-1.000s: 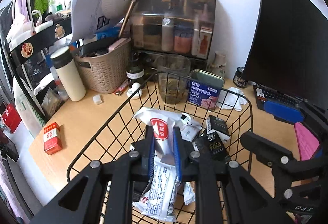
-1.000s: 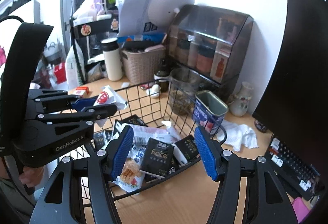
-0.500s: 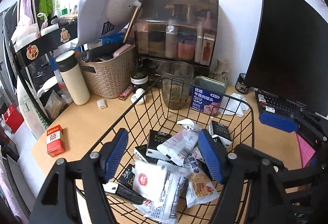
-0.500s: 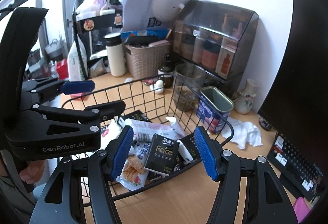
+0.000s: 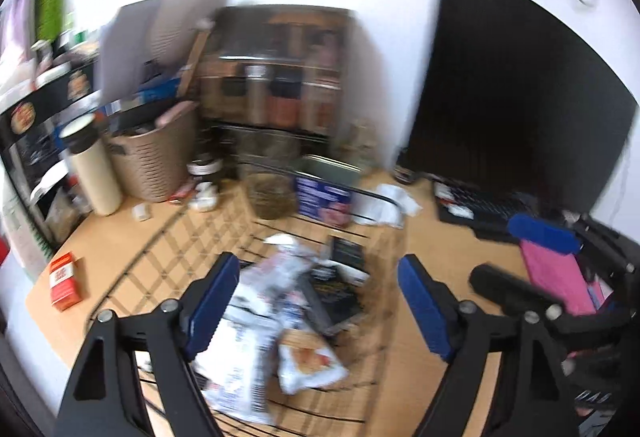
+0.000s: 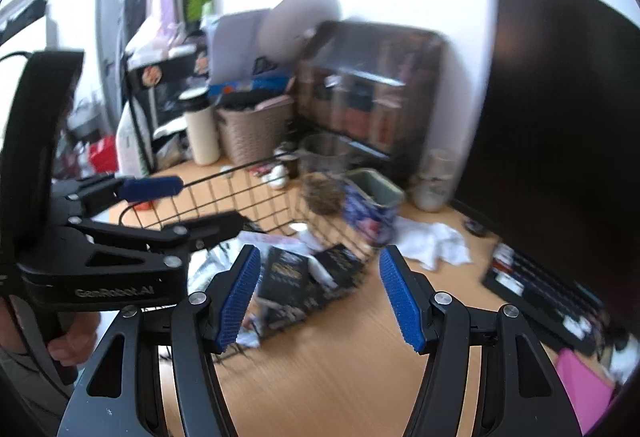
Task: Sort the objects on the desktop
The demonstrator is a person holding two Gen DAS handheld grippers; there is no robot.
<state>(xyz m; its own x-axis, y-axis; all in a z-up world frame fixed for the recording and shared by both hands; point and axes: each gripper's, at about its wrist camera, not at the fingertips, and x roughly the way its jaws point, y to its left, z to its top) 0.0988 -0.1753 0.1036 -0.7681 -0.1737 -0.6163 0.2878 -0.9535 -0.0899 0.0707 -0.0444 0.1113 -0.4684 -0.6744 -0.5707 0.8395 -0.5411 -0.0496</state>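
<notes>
wire basket [image 6: 224,193]: black, on the tabletop, holding the packets
snack packets [image 5: 256,321]: white, heaped flat at 7 o'clock inside
black sachets [image 6: 286,269]: at 3 o'clock of them

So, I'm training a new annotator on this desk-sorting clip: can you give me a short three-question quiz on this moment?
1. True or false: the left hand-held gripper is clamping a white snack packet.
2. Where do the white snack packets lie? A) in the black wire basket B) in the beige woven basket C) on the black keyboard
3. Fill in: the small box alone on the wooden desk, left of the wire basket in the left wrist view, is red and ____.

Key: 1 false, its jaws are opening with nothing pressed; 2 A; 3 white.
</notes>
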